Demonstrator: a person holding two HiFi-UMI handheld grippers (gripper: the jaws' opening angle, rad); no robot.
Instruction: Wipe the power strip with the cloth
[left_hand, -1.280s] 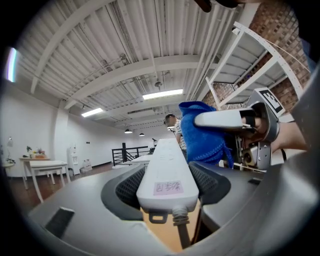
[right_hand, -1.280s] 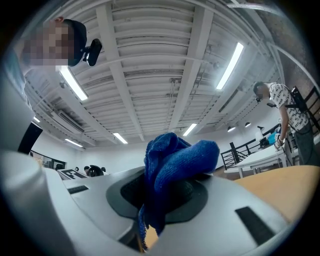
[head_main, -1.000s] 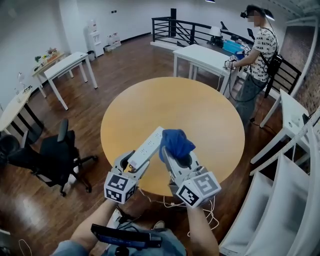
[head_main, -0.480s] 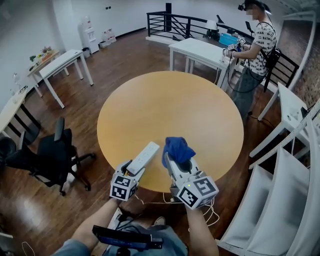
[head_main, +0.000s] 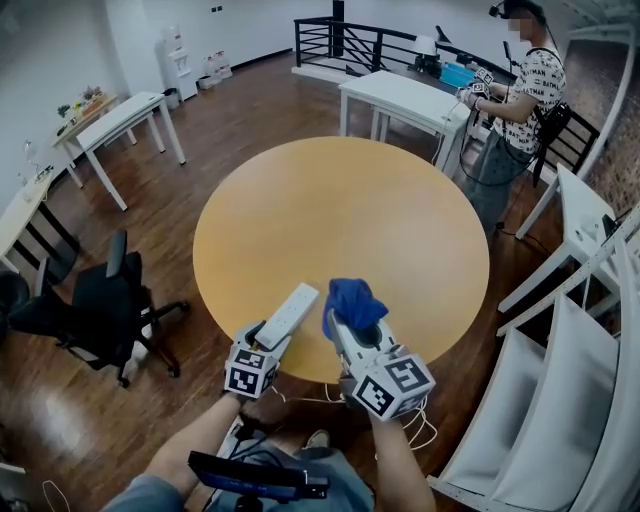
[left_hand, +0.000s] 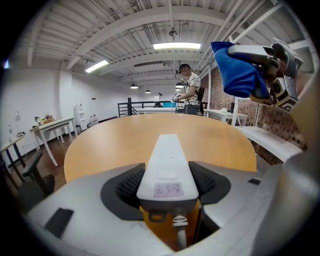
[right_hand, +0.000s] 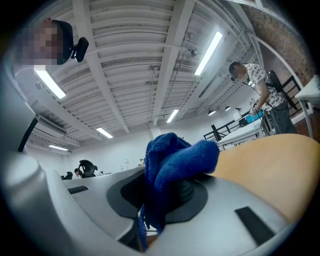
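At the lower left of the head view, a black office chair (head_main: 105, 305) stood on the wooden floor beside the round table (head_main: 340, 200). Just right of it, at the table's near edge, the left gripper (head_main: 268, 335) had its jaws spread wide and pressed against both long sides of the white power strip (head_main: 290, 312), gripping it near its cord end. The strip reached forward and to the upper right over the table's edge; whether its far end touched the tabletop could not be told. Close beside it, further right, the right gripper (head_main: 352, 318) had its jaws closed on the blue cloth (head_main: 352, 300), which bunched up above the tips and hung over them, clear of the strip. At the upper right of the frame, well apart from the table, a person (head_main: 525, 90) in a patterned shirt stood by a white desk (head_main: 400, 100).
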